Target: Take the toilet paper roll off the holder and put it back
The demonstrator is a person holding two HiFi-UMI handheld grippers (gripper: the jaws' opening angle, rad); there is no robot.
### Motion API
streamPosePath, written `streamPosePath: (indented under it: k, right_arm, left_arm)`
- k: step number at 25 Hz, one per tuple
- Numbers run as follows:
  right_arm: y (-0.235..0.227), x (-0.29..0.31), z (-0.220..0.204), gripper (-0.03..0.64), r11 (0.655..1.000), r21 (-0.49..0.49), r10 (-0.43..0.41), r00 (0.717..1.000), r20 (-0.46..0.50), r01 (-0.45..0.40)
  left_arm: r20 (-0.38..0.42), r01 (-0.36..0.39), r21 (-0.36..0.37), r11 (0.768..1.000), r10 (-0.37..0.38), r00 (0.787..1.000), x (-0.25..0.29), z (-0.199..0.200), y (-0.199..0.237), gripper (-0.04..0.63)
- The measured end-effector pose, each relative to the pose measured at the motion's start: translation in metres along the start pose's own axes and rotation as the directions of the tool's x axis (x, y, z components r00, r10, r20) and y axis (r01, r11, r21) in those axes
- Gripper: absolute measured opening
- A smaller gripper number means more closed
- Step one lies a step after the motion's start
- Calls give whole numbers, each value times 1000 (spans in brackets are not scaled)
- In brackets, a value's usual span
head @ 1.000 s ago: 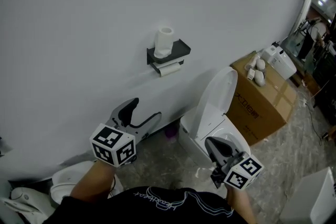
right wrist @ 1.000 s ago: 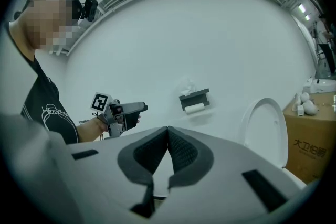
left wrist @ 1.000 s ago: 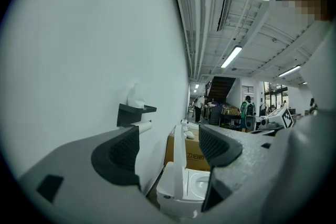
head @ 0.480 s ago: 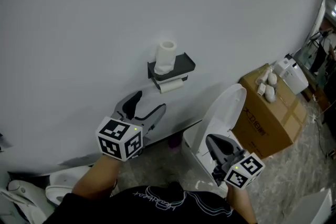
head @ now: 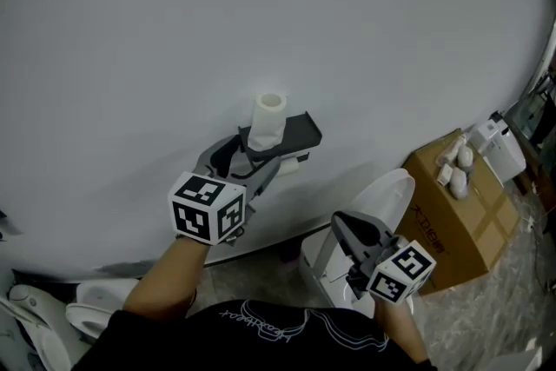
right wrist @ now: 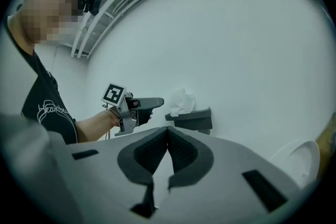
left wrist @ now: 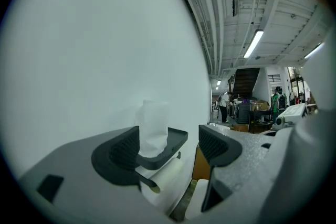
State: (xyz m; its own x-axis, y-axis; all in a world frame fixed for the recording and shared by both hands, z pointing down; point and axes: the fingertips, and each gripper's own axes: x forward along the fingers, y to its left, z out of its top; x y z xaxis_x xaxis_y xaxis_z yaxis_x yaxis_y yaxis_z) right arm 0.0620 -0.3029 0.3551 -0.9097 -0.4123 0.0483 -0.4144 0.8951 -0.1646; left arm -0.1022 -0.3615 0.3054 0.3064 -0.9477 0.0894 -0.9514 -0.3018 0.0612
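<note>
the left gripper point(head: 256, 149) was nearer the job. its jaws stood apart and empty, pointed at the wall holder point(head: 300, 132), and the right gripper view showed its tips just short of the holder's left end, not touching. one roll point(head: 268, 119) stood upright on the shelf, its long axis vertical, straight ahead of the left gripper and a little toward its left jaw. a second roll point(head: 291, 167) hung under the shelf, axis level along the wall, lower than the jaws' line. the right gripper point(head: 340, 221) hung low over the toilet point(head: 382, 195), well apart from the holder, jaws pressed together on nothing. the next reach looked like a short push forward by the left.
</note>
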Motion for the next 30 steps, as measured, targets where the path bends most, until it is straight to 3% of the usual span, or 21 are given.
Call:
streamPosePath:
  k: [10,17,25,30]
  right_arm:
    - [-28,14,1,3,995,-16,100,995,-17,-100]
    - [-52,7,-4,3,993,-11,114,993,-4,-114]
    - [-61,14,-14,3,990,5,141,990,-26,-141]
    - [-66,14,-19,3,990,13,143,989,-40,-143]
  left_arm:
    - [-33,-90,45,995,92,995,44,5,19,341]
    - [-39,-155,88,984,159,987,63,11,30,341]
    - [-82,-142,96,985,150,985,80,5,33,337]
    - [-94,-157,124,980,169,981,81,4,36,284]
